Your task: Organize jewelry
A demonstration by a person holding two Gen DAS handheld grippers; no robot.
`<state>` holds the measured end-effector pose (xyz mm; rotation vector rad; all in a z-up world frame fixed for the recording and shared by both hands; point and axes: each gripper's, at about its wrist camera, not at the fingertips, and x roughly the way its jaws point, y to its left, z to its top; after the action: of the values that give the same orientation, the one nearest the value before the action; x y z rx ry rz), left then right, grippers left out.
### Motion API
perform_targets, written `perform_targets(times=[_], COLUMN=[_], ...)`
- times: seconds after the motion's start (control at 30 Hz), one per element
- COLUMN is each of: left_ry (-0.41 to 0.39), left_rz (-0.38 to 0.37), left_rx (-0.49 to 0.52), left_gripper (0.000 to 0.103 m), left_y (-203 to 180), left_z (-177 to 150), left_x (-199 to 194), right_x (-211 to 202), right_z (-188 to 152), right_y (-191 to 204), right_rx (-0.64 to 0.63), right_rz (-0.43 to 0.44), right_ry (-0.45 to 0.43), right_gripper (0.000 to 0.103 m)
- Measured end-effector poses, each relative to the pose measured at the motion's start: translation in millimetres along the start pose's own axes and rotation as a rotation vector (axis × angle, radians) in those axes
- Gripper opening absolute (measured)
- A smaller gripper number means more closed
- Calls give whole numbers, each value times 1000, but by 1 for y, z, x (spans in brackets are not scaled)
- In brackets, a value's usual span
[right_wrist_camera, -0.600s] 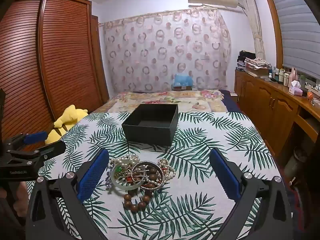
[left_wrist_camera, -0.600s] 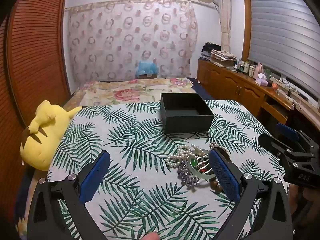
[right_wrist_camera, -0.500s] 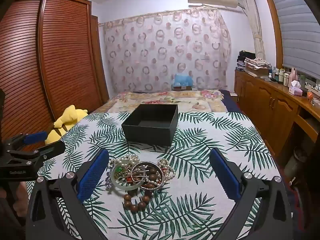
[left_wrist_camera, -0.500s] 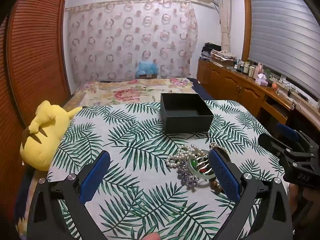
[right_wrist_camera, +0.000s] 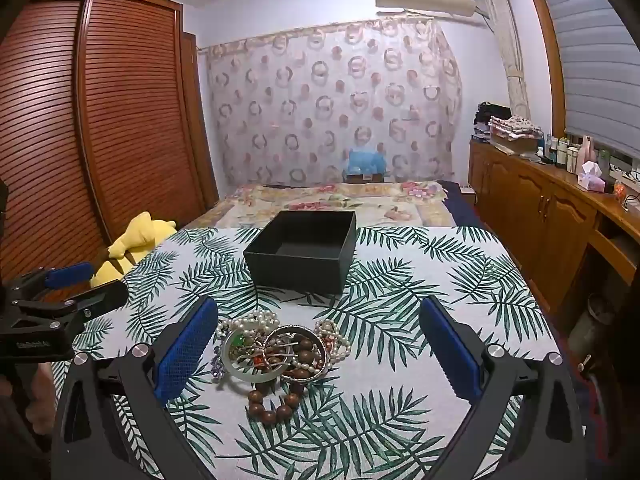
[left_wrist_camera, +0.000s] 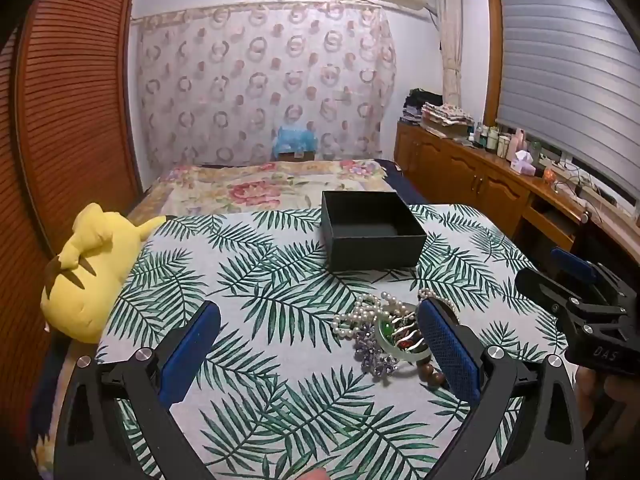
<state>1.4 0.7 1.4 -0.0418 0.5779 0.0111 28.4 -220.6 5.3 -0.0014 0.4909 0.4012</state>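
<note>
I see my left gripper [left_wrist_camera: 316,336] and right gripper [right_wrist_camera: 320,332] both spread wide, holding nothing. The tangled heap of pearl, wooden-bead and bangle jewelry [right_wrist_camera: 280,350] lies near the open black square box [right_wrist_camera: 302,254]; individual strands blur together, partly hidden behind a blue pad.

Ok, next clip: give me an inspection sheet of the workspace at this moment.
Surface: leaf-print tablecloth, flat.
Job's things: jewelry pile tangled, with pearl strands, pale bangle, wooden beads; black box open, looks empty, behind the pile.
Clutter: yellow plush toy at the table's left edge.
Grippers: left gripper and right gripper both open, holding nothing.
Cables: nothing seen on the table.
Surroundings: bed, wooden cabinets, curtain.
</note>
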Motion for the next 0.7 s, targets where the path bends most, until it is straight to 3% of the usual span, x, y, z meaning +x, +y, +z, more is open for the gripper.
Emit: perform_targets(times=[0.7], left_ry=[-7], left_rz=[-1], left_rx=[-2], left_gripper=[95], left_y=[-1], left_z=[1], left_x=[-2], right_x=[-1], right_z=[-1], right_y=[-1], right_rx=[1], right_rz=[1], right_ry=[-3], right_gripper=[101])
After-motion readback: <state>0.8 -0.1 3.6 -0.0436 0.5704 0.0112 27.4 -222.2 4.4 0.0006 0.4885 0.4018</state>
